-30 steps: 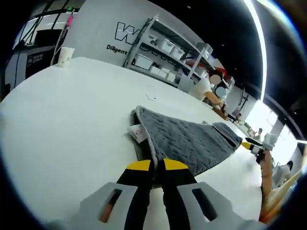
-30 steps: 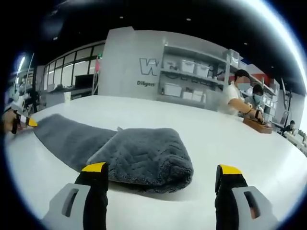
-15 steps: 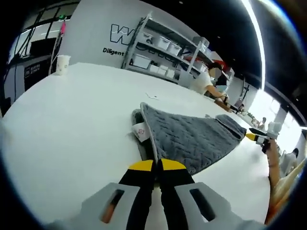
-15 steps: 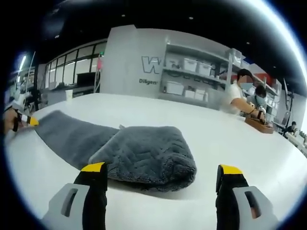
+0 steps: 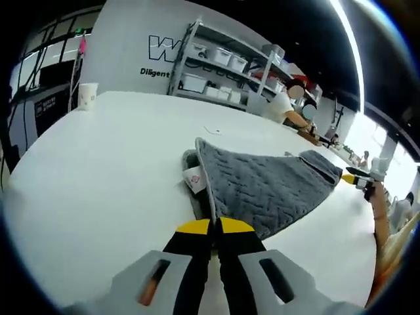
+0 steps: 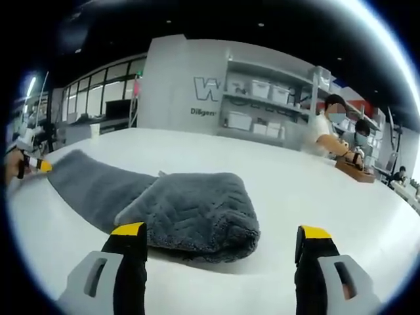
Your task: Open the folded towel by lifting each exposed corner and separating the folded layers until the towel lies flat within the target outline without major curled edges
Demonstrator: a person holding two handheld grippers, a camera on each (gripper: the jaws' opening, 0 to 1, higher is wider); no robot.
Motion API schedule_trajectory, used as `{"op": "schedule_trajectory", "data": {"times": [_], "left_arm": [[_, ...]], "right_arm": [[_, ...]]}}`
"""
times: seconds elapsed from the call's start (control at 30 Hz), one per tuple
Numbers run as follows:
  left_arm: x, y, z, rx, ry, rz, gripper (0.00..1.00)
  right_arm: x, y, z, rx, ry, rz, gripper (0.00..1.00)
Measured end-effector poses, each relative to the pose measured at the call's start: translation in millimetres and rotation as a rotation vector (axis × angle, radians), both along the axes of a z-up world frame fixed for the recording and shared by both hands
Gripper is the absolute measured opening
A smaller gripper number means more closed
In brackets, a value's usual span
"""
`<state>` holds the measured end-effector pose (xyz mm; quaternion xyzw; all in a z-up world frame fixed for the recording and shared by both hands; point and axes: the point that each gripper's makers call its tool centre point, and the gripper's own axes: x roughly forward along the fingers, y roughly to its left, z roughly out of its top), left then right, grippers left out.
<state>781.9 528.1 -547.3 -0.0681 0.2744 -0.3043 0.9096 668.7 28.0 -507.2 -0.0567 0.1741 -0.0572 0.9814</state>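
White table (image 5: 98, 164) bears a grey quilted towel (image 5: 262, 187), left claw (image 5: 215, 226) pinching its corner, right claw (image 6: 223, 239) wide

The towel's (image 5: 262, 187) near corner disappears between the left gripper's (image 5: 215, 227) closed fingers, so how much cloth they pinch can't be made out. The white label (image 5: 192, 178) at the towel's edge carries print too small to read. The wall lettering (image 5: 161, 50) is cut short by the shelf (image 5: 223, 72) in front of it. Seen from the right gripper's (image 6: 224, 239) side, the folded towel (image 6: 190, 210) hides its own lower layers and the bench (image 6: 315, 190) beneath. At that view's left edge the other gripper (image 6: 29, 164) is tiny and half cut off; its grip on the far corner is unclear.
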Motion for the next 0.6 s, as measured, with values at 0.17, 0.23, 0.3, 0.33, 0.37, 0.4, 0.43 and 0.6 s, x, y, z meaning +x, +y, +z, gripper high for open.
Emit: {"op": "schedule_trajectory", "data": {"times": [0.17, 0.23, 0.3, 0.33, 0.37, 0.4, 0.43, 0.6], "left_arm": [[-2.9, 7, -0.9, 0.04, 0.005, -0.01, 0.03], [-3.8, 10, -1.0, 0.062, 0.001, -0.013, 0.03], [-4.8, 13, -1.6, 0.081, 0.002, -0.012, 0.02], [-5.6, 15, -2.3, 0.09, 0.006, -0.01, 0.02], [-6.0, 16, -2.6, 0.096, 0.008, -0.008, 0.02], [-6.3, 18, -2.8, 0.103, 0.01, -0.006, 0.02], [-6.8, 20, -2.8, 0.112, 0.01, -0.005, 0.03], [-9.2, 30, -3.0, 0.2, -0.004, 0.002, 0.03]], "right_arm": [[0, 1, -1.3, -0.001, 0.008, 0.005, 0.93], [1, 2, -1.1, -0.003, 0.008, 0.009, 0.93], [1, 4, -0.1, -0.002, 0.003, 0.016, 0.93], [2, 4, 0.6, -0.001, 0.0, 0.019, 0.93], [2, 5, 1.4, -0.002, -0.003, 0.024, 0.93], [3, 7, 1.4, -0.003, -0.003, 0.031, 0.93], [3, 9, 1.0, -0.005, 0.0, 0.038, 0.93], [5, 29, -3.5, -0.021, 0.032, 0.12, 0.94]]}}
